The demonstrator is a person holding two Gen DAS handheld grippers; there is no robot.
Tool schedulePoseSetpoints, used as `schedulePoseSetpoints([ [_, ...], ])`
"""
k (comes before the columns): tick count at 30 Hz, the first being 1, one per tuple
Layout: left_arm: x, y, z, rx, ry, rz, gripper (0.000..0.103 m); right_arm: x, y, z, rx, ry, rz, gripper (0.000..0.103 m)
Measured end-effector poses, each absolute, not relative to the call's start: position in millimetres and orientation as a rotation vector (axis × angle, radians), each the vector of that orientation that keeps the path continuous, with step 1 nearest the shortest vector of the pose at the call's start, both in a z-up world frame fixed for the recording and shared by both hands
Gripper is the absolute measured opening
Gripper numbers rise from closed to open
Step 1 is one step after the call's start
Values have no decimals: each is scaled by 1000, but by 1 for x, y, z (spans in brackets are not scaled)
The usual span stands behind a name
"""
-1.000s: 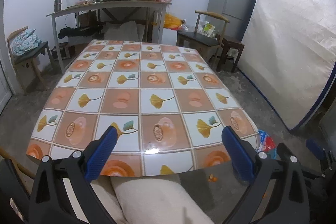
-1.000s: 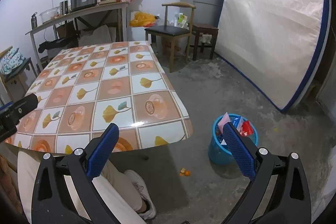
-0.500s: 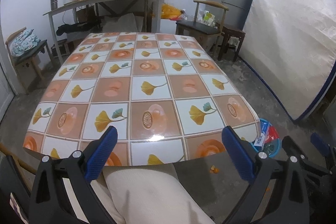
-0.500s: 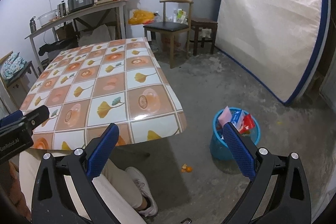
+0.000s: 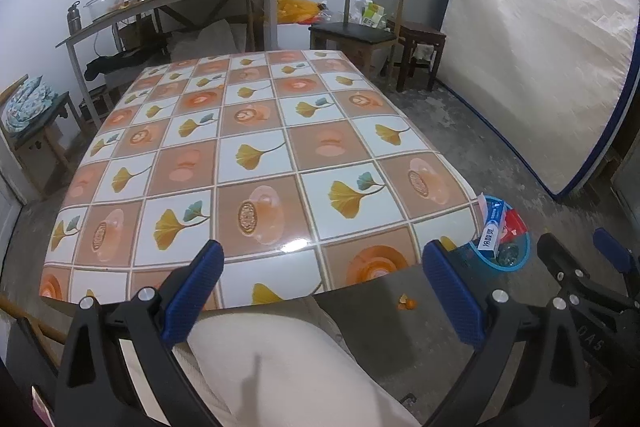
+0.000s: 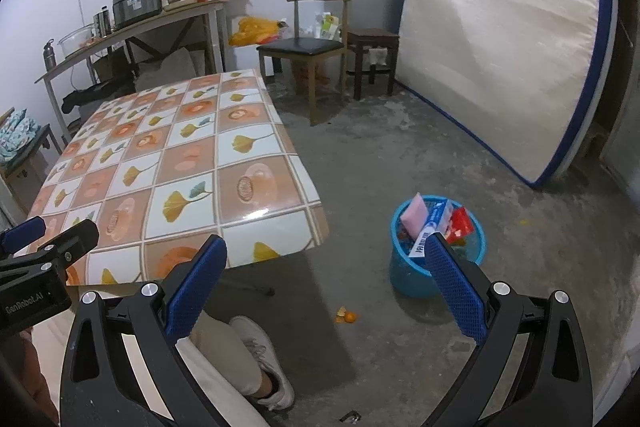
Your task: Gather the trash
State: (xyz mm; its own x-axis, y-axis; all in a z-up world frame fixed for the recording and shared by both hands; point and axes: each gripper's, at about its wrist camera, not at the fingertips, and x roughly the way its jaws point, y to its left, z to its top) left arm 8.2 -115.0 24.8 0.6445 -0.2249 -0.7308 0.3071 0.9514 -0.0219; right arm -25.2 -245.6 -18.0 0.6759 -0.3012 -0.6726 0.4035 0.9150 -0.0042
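We find the left tool (image 5: 322,283) and right tool (image 6: 326,281) both spread wide, grasping nothing. The round blue plastic waste bin (image 6: 408,275), stuffed with cartons and wrappers, stands on the concrete floor (image 6: 420,147) at three o'clock of the tile-patterned desk (image 5: 256,163).

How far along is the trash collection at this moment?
Mostly done: the table top shows no litter, and the blue bin on the floor already holds wrappers and a box. Nothing is in hand; the left gripper and right gripper are both open. Left: the small orange scraps on the floor near the bin.
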Motion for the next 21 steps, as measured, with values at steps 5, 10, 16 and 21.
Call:
schedulePoseSetpoints([
  [5, 6, -122, 25, 125, 819, -315, 97, -28, -252, -19, 163, 731, -412, 95],
  [10, 6, -126, 25, 137, 820, -318, 97, -30, -256, -20, 170, 729, -417, 95],
  [16, 6, -128, 24, 144, 820, -317, 97, -30, -259, -19, 175, 726, -418, 95],
  [21, 6, -128, 24, 144, 820, -317, 97, -30, -261, -20, 175, 727, -418, 95],
])
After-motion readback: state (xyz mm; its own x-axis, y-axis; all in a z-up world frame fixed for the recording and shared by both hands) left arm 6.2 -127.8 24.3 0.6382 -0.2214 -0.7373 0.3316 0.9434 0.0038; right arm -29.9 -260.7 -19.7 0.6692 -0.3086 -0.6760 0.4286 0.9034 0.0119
